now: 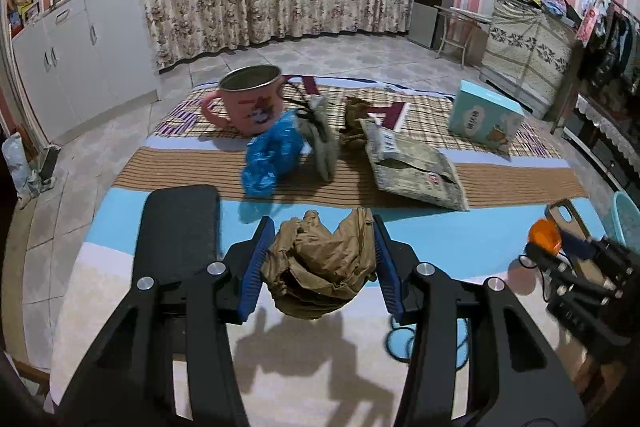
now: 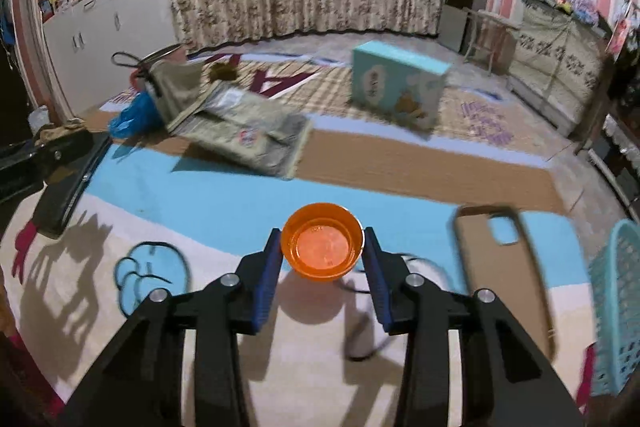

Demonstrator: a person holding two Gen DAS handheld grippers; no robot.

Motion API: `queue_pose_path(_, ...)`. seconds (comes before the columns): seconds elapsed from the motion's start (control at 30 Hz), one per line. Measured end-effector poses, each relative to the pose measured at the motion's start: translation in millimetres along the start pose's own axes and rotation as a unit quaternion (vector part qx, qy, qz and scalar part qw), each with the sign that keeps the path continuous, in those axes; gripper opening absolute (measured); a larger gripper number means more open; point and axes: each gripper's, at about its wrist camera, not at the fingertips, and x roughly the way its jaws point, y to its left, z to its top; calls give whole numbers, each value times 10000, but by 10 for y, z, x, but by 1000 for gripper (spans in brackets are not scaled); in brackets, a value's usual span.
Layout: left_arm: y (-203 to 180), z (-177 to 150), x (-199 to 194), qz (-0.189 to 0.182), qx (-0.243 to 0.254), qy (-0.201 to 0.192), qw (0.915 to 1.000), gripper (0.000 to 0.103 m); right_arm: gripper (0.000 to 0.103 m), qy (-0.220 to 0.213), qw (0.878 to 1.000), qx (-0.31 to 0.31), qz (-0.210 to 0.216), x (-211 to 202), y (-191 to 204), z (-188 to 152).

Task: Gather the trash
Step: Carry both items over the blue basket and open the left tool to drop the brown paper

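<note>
The left gripper [image 1: 320, 247] pinches a crumpled brown paper wad [image 1: 320, 267] above the table and the right gripper [image 2: 322, 259] clamps an orange cup [image 2: 322, 241] by its rim, which could slip out before reaching the teal basket [image 2: 618, 307]

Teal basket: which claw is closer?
Right. The right claw, shut on an orange cup, has the teal basket just off its right side. The left claw, shut on crumpled brown paper, sits farther left, beyond the right one.
</note>
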Motion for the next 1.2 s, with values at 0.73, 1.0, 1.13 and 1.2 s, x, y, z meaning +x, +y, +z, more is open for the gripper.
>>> queue_pose_path(0.73, -1645, 97, -434, -551, 612, -347, 9960, 47, 40, -372, 9867, 874, -1319, -1068, -2169, -379)
queue_pose_path(1.0, -2609, 101, -566, -1298, 935, -405, 9863, 47, 40, -357, 9726, 1241, -1932, -1541, -2988, -680)
queue_pose_path(1.13, -3050, 36, -557, -1625, 1099, -361, 9799, 47, 40, -366, 9682, 1423, -2023, -1685, -3258, -788)
queue_pose_path(1.2, -3282, -22, -539, -1813, 1207, -267, 9756, 47, 40, -335, 9670, 1464, -2056, -1691, -3342, -830)
